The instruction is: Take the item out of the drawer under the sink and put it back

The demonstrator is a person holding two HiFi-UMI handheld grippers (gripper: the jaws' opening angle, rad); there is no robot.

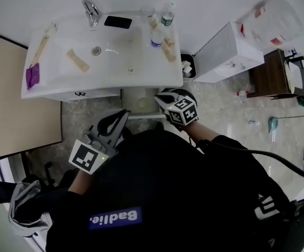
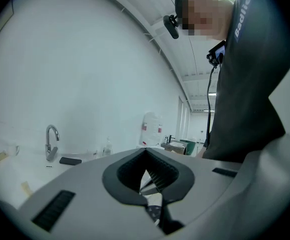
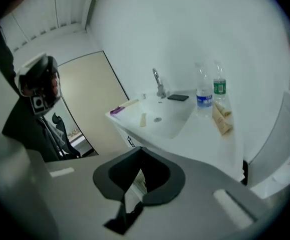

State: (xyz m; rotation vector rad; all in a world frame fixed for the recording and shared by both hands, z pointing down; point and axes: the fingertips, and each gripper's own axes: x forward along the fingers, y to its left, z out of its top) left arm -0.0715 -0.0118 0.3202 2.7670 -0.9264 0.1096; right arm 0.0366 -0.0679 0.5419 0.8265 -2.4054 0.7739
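**Left edge:** a small purple object [image 1: 32, 75] lies on the white basin-top bench [image 1: 109, 83], close to its rim.

**Below the near rim:** the flat white drawer front [image 1: 88, 94] looks closed to me. The item to be taken out shows in no view, so I judge that it lies inside.

**Centre-left:** my left gripper [image 1: 120, 117], fingers clenched on nothing, sits nearer than the drawer and apart from it.

**Right of it:** my right gripper [image 1: 161, 98], fingers likewise clenched and empty, sits just nearer than the bench rim.

**Far right of the bench:** clear plastic bottles [image 1: 157, 37] and tan tubes [image 1: 168, 49].

**Hazard:** clenched fingers cannot take the drawer's edge. If I drive in without releasing them, they may skid off the front or strike the rim. Such a jolt could tip the bottles or send the purple object over the edge.
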